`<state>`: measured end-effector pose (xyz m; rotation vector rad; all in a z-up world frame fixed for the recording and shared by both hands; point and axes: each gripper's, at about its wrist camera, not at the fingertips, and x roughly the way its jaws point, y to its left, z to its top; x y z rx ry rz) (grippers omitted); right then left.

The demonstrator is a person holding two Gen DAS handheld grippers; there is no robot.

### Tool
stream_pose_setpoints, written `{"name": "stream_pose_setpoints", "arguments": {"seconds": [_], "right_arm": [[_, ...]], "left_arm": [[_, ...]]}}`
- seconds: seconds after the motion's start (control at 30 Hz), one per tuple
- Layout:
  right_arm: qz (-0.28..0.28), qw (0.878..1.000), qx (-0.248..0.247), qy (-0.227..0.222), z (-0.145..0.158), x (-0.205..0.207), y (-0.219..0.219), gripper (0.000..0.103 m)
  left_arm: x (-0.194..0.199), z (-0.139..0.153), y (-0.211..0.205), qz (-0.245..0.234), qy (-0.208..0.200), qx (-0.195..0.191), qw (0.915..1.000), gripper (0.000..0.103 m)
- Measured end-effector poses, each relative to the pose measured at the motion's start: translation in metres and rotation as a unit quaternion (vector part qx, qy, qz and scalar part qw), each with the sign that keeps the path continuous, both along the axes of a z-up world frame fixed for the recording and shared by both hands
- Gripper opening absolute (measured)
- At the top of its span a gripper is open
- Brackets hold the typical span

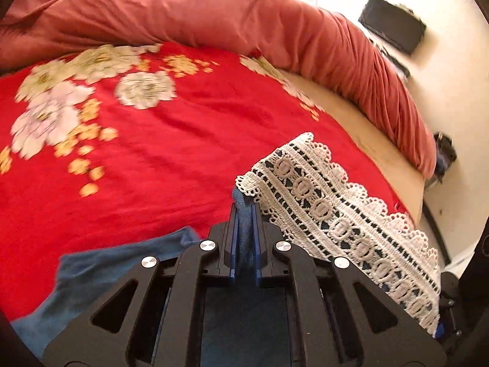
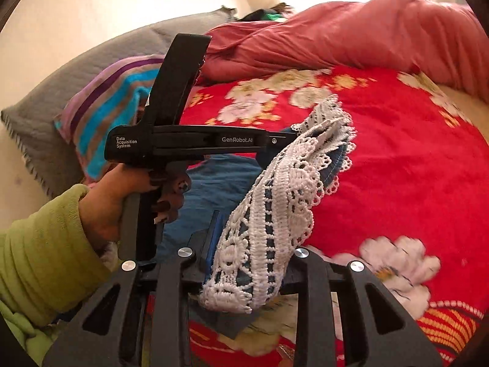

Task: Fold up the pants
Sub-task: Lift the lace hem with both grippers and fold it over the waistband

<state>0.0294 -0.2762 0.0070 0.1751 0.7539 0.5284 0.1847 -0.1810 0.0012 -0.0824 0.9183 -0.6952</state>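
Note:
The pants are blue denim (image 1: pixel 101 272) with a wide white lace hem (image 1: pixel 336 223). My left gripper (image 1: pixel 245 211) is shut on the hem's corner, with blue cloth pinched between its fingers. In the right wrist view the left gripper (image 2: pixel 293 140) shows from the side, held by a hand in a green sleeve, gripping the far end of the lace hem (image 2: pixel 275 208). My right gripper (image 2: pixel 244 263) is shut on the near end of the same hem; lace drapes over and hides its fingertips. The hem hangs between both grippers above the bed. Denim (image 2: pixel 214 183) lies below.
A red floral bedspread (image 1: pixel 183 140) covers the bed. A bunched pink-red quilt (image 1: pixel 214 15) lies along the far side. A striped pillow (image 2: pixel 107 113) and grey cushion (image 2: pixel 76 70) sit at the left. The bed's edge and floor (image 1: pixel 452 202) are at the right.

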Motion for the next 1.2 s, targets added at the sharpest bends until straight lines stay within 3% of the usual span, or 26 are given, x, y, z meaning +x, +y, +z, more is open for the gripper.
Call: {"name": "stream_pose_setpoints", "arguments": {"seconds": [0.13,0.33,0.6,0.63,0.7,0.77,0.9,0.93,1.1,1.2], "right_arm": [[0.035,0.999,-0.026,-0.003,-0.001,0.004,0.037,0.026],[0.071,0.995,-0.072,0.007,-0.017,0.008,0.083,0.026],[0.124,0.983,-0.132,-0.011,-0.025,-0.001,0.138,0.026],[0.131,0.981,-0.142,-0.014,-0.027,-0.004,0.146,0.026],[0.145,0.976,-0.162,-0.017,-0.033,-0.007,0.161,0.026],[0.155,0.972,-0.173,-0.009,-0.041,-0.009,0.172,0.029],[0.165,0.969,-0.182,-0.004,-0.049,-0.013,0.184,0.045],[0.173,0.969,-0.174,-0.003,-0.047,-0.015,0.183,0.052],[0.196,0.972,-0.128,-0.016,-0.019,-0.022,0.168,0.063],[0.162,0.978,-0.124,-0.040,0.000,-0.013,0.145,0.068]], "left_arm": [[-0.001,-0.001,0.032,0.030,0.003,-0.017,0.9994,0.005],[-0.005,-0.018,0.099,0.108,0.042,-0.039,0.9925,0.005],[-0.046,-0.013,0.209,0.223,0.029,-0.116,0.9674,0.005],[-0.051,-0.011,0.217,0.233,0.023,-0.123,0.9645,0.007],[-0.057,-0.005,0.230,0.247,0.011,-0.130,0.9601,0.021],[-0.060,-0.004,0.235,0.247,0.004,-0.140,0.9588,0.022],[-0.059,-0.009,0.234,0.238,0.010,-0.150,0.9595,0.022],[-0.058,-0.011,0.232,0.236,0.013,-0.152,0.9599,0.022],[-0.058,-0.017,0.232,0.226,0.023,-0.162,0.9602,0.022],[-0.056,-0.021,0.232,0.220,0.036,-0.181,0.9579,0.030]]}}
